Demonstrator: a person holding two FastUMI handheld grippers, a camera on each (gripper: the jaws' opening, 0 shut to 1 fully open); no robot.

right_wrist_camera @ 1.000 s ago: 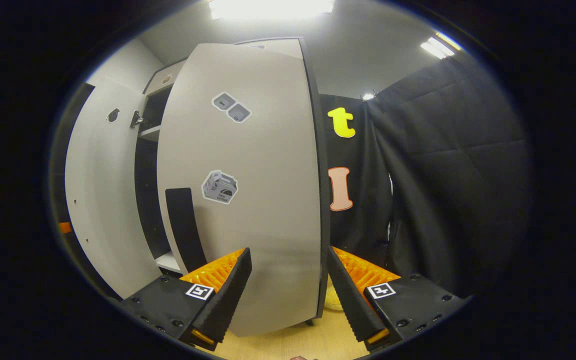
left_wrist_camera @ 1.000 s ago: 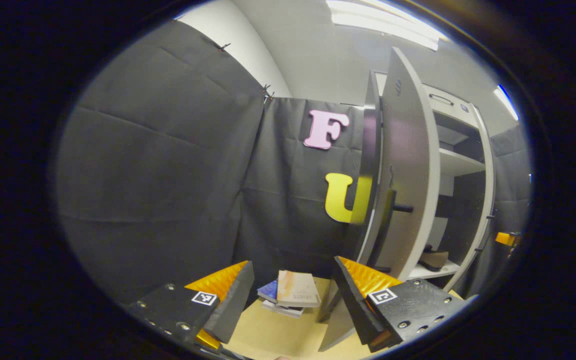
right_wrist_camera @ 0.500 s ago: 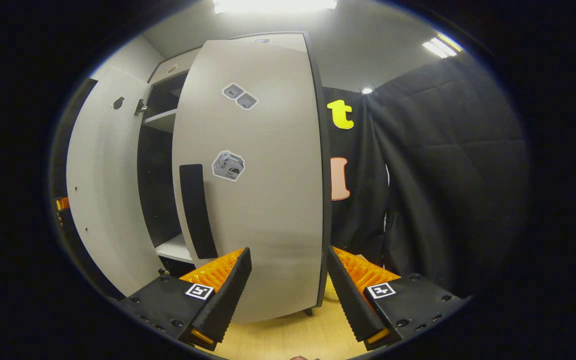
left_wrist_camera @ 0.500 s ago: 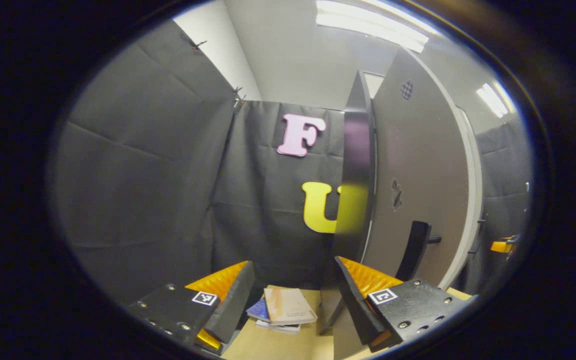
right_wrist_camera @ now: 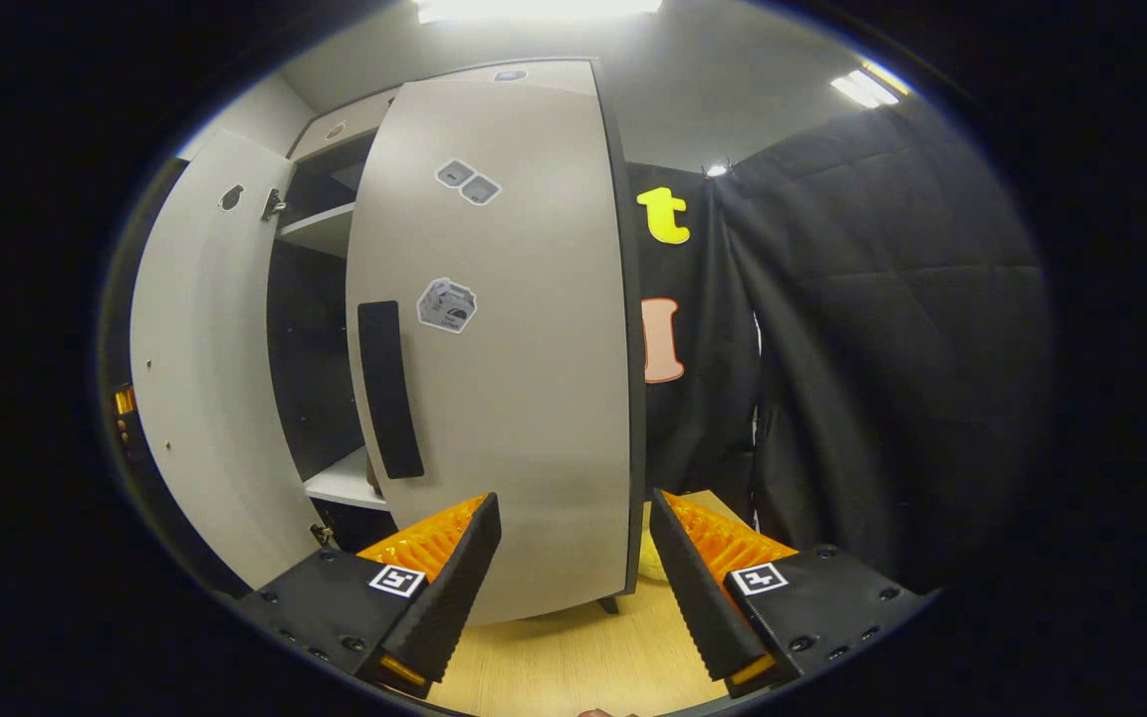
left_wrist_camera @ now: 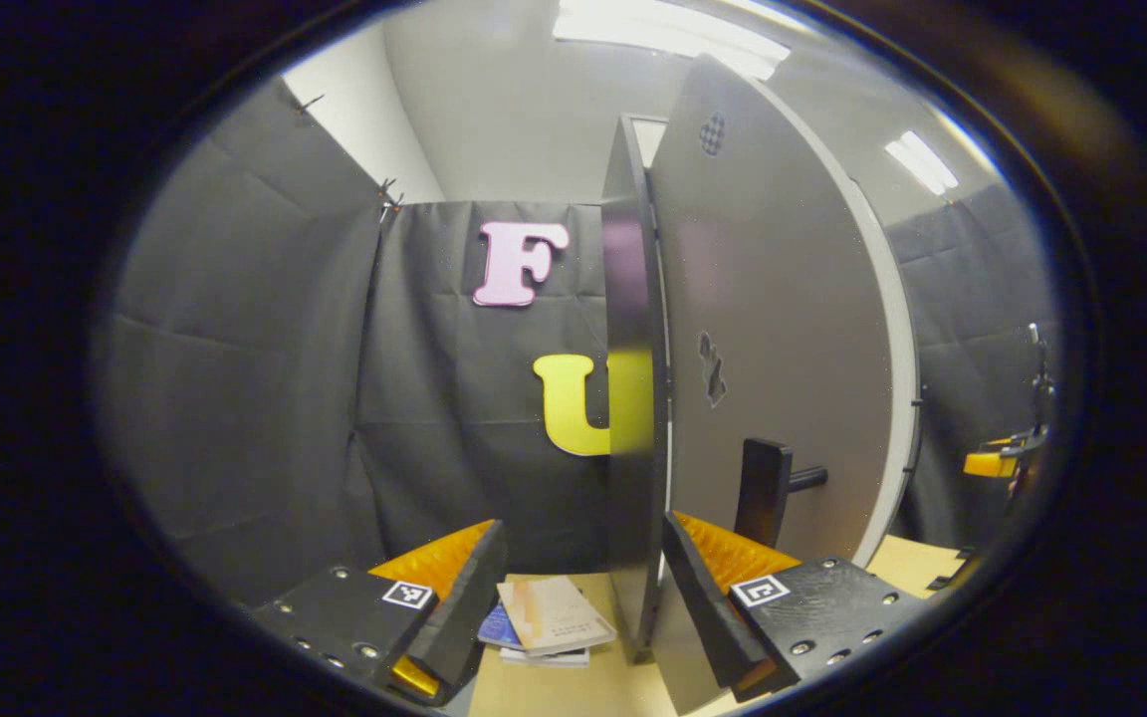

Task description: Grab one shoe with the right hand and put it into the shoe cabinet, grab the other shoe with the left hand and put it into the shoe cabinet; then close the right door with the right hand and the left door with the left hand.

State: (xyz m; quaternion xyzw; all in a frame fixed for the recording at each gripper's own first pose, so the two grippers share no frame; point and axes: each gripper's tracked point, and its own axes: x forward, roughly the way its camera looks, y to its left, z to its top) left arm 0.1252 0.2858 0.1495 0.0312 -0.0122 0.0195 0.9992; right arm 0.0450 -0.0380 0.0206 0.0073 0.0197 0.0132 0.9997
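Observation:
The shoe cabinet's left door [left_wrist_camera: 783, 299] turns its grey outer face with a black handle [left_wrist_camera: 763, 488] to the left gripper view, hinged at the dark side panel [left_wrist_camera: 633, 398]. My left gripper [left_wrist_camera: 581, 528] is open, one finger [left_wrist_camera: 708, 597] low by that door; contact cannot be told. My right gripper [right_wrist_camera: 572, 498] is open just before the right door [right_wrist_camera: 504, 398], which stands ajar with its handle [right_wrist_camera: 389, 388] near the free edge. Between the doors a dark gap shows white shelves [right_wrist_camera: 335, 483]. The left door's pale inner face [right_wrist_camera: 195, 349] is further left. The doors hide the shelf's contents.
A stack of books [left_wrist_camera: 549, 622] lies on the wooden floor [right_wrist_camera: 573, 667] beside the cabinet's left side. Something yellow [right_wrist_camera: 648, 576] sits on the floor behind the right door's bottom corner. Black cloth walls close in on both sides. The other gripper [left_wrist_camera: 997, 463] peeks past the left door's edge.
The left door has swung toward shut, widening in the left gripper view and covering the shelves and shoe seen a second ago. The right gripper view has shifted slightly; the right door stays ajar.

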